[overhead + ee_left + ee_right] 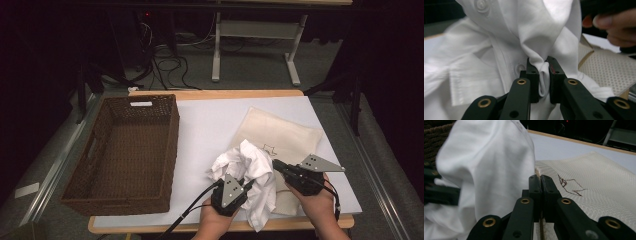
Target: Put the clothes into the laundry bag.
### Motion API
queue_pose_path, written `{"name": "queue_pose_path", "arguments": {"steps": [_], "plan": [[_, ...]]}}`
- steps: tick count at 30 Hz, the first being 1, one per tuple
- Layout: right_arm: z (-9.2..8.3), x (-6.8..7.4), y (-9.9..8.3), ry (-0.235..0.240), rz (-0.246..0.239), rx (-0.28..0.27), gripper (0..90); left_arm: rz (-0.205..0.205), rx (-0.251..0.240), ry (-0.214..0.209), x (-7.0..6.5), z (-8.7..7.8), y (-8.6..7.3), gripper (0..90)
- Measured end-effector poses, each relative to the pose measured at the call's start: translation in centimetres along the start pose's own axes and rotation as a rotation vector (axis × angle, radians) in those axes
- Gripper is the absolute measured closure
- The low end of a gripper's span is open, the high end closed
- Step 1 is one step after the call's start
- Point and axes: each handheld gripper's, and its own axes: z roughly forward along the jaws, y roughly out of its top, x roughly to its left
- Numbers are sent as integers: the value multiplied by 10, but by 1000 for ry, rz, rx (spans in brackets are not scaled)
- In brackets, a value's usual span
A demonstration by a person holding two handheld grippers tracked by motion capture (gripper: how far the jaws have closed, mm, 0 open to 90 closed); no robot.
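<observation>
1. The left gripper (246, 184) was seen pinching a fold of the white shirt (250, 175); in the left gripper view the jaws were pressed onto a narrow pleat of the cloth (543, 80), just beside a button (519, 68).
2. The right gripper (276, 164) was seen pressed together on the edge of the cream bag (280, 135); in the right gripper view that edge (539, 173) ran straight between the jaws.
3. The shirt was held bunched between the two grippers, above the near edge of the tabletop (210, 125), with one tail hanging down past that edge. Part of it lay against the mouth side of the bag.
4. The wicker basket (125, 150) stood well to the left of the left gripper, apart from both.
5. The work in hand was judged to be packing the shirt into the bag, with the mouth held by the right gripper.
6. A slip was judged possible: only a thin pleat was caught by the left gripper, so the fold could be pulled free by the weight of the hanging cloth.
7. Whether one layer of the bag or both were clamped could not be told; if both were, the mouth would be kept shut and the shirt would be blocked.
8. The dangling tail could be snagged on the tabletop edge if the shirt were dragged across.
</observation>
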Motion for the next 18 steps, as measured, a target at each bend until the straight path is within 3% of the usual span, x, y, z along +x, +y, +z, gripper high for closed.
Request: {"name": "queue_pose_path", "arguments": {"steps": [2, 6, 9, 10, 11, 12, 14, 15, 16, 18], "plan": [[0, 1, 1, 3, 2, -1, 887, -23, 26, -4, -3, 14, -3, 829], [-1, 1, 1, 8, 0, -6, 887, -12, 91, 15, -6, 38, -4, 826], [-2, 1, 1, 9, 3, -9, 887, -41, 96, 19, -4, 46, -3, 810], [-2, 0, 0, 8, 1, -9, 887, -45, 93, 13, -4, 45, -3, 791], [-2, -2, 0, 8, 4, -12, 887, -44, 89, 3, -4, 43, -3, 679], [-2, -2, 0, 8, 4, -12, 887, -44, 81, -8, -5, 41, -3, 679], [-3, -1, -1, 7, 8, -11, 887, -17, 57, -19, -9, 24, -2, 532], [-3, -2, -1, 8, -1, -11, 887, -17, 57, -19, -9, 24, -2, 505], [-3, -1, -1, 8, -2, -9, 886, -2, 35, -18, -12, 9, 0, 479], [-3, -1, -1, 6, 0, -8, 886, 3, 26, -13, -13, 1, 1, 462]]}}
